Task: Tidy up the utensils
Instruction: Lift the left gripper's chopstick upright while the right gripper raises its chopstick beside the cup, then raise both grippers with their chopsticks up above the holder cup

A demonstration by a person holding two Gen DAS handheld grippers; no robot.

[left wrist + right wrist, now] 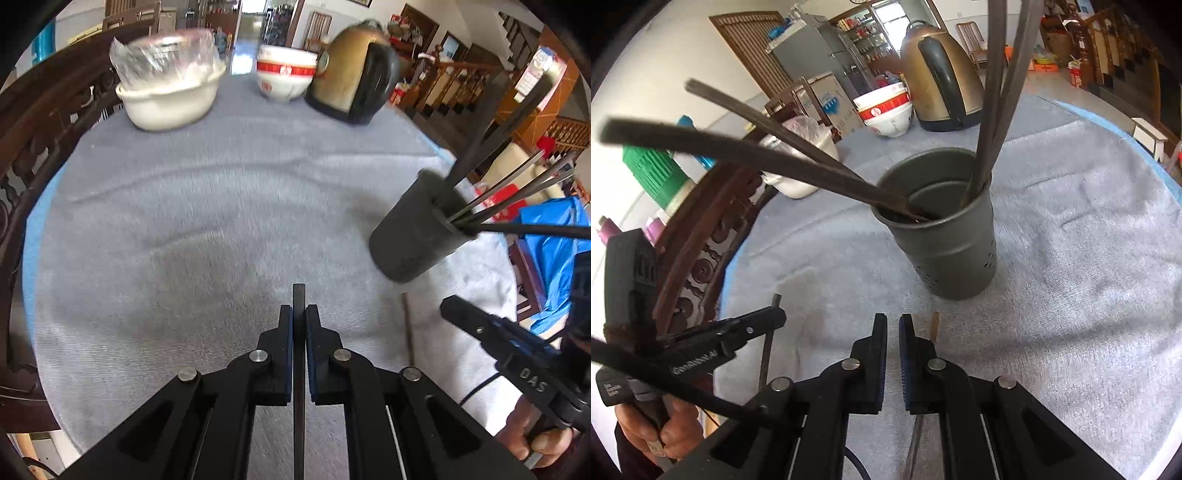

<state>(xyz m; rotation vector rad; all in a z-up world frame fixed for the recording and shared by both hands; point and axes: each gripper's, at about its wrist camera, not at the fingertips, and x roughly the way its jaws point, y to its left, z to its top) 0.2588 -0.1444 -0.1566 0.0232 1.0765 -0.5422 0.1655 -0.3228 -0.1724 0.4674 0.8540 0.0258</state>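
My left gripper (299, 314) is shut on a dark chopstick (299, 295) that runs straight along between its pads, lifted off the grey cloth (177, 229). The right wrist view shows the same left gripper (775, 317) and chopstick (767, 354) at lower left. A grey metal holder (410, 236) (945, 251) with several chopsticks fanning out stands just beyond the right gripper. My right gripper (893, 321) (448, 304) is shut, with only cloth showing in the slit between its pads. A brown chopstick (935, 323) (408, 332) lies beneath its right finger.
At the table's far side stand a cream bowl with plastic wrap (166, 99), a red-and-white bowl (284, 81) and a bronze kettle (354, 74). A carved wooden chair back (37, 129) borders the left edge. A hand (535, 439) holds the right gripper's handle.
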